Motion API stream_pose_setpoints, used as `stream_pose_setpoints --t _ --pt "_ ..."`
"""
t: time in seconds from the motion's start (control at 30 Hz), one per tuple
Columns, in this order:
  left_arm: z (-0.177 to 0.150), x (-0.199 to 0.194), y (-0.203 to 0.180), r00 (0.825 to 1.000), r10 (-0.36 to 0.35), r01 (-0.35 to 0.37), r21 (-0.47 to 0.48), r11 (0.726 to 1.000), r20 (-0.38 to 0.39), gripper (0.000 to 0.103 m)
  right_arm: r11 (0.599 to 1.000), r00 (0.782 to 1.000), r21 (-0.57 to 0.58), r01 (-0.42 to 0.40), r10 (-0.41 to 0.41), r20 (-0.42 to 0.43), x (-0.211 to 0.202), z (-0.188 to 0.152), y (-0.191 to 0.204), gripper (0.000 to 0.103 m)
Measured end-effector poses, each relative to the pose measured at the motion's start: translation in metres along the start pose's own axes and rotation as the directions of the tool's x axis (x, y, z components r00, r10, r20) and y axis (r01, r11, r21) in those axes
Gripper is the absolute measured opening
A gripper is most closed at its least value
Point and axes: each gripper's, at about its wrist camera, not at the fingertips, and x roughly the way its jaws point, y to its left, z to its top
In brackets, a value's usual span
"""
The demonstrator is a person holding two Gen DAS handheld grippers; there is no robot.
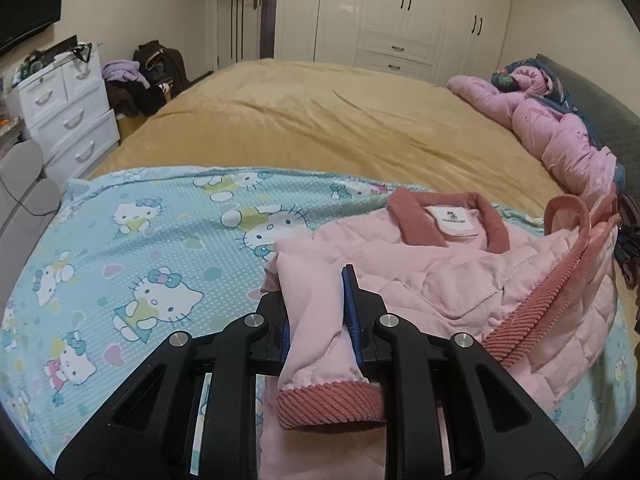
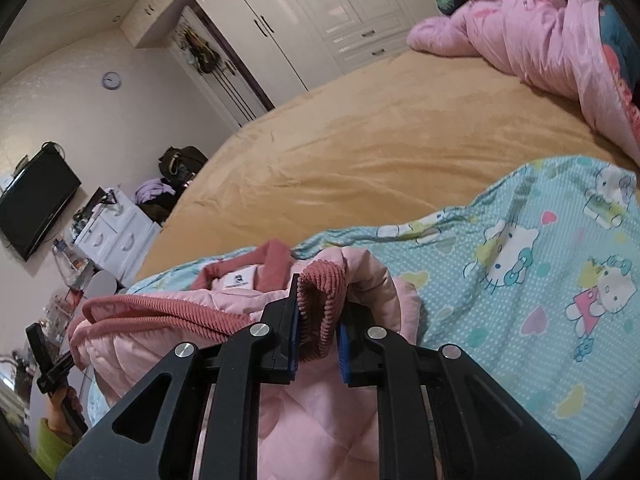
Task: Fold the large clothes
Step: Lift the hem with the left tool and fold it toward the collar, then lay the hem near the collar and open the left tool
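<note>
A pink quilted jacket point(image 1: 452, 276) with a dark pink corduroy collar and cuffs lies on a blue Hello Kitty sheet point(image 1: 132, 240). My left gripper point(image 1: 316, 300) is shut on a sleeve of the jacket, whose ribbed cuff point(image 1: 328, 404) hangs toward the camera. In the right wrist view, my right gripper point(image 2: 318, 320) is shut on the corduroy-trimmed edge point(image 2: 320, 300) of the jacket point(image 2: 168, 344) and holds it lifted above the sheet point(image 2: 532, 280). The collar with its white label point(image 2: 236, 280) lies to the left.
The sheet lies on a bed with a mustard yellow cover point(image 1: 320, 120). A bunched pink duvet point(image 1: 560, 132) lies along the right side by the headboard. White drawers point(image 1: 68, 112), a clothes pile point(image 1: 148, 76) and wardrobes point(image 1: 400, 12) stand beyond the bed.
</note>
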Motion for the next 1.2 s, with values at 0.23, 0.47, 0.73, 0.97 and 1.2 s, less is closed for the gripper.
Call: stream_pose_setpoints --t 0.23,0.47,0.73,0.97,1.2 --pt "-0.002 0.043 0.002 0.998 0.015 -0.016 -0.024 1.000 -0.064 0.014 0.997 0.998 0.071 0.025 -0.020 -0.067 0.040 -0.002 -0.017 0.014" --pt "-0.001 0.068 0.006 0.995 0.003 -0.010 -0.067 0.998 -0.101 0.014 0.970 0.993 0.242 -0.035 0.061 -0.100 0.066 -0.002 -0.036 0.028" --pt "-0.001 0.074 0.009 0.995 -0.020 0.010 -0.093 0.996 -0.100 0.015 0.974 0.982 0.136 -0.180 0.187 -0.038 0.034 -0.007 0.019 0.088" --pt "0.004 0.073 0.009 0.996 -0.032 0.020 -0.138 0.990 -0.083 0.017 0.948 0.973 -0.268 -0.174 0.124 -0.194 0.055 -0.070 0.121 0.088" --pt "0.017 0.045 0.003 0.997 -0.072 0.073 -0.151 0.986 0.006 0.044 0.928 0.972 -0.370 -0.038 -0.052 -0.230 0.113 -0.097 0.139 0.092"
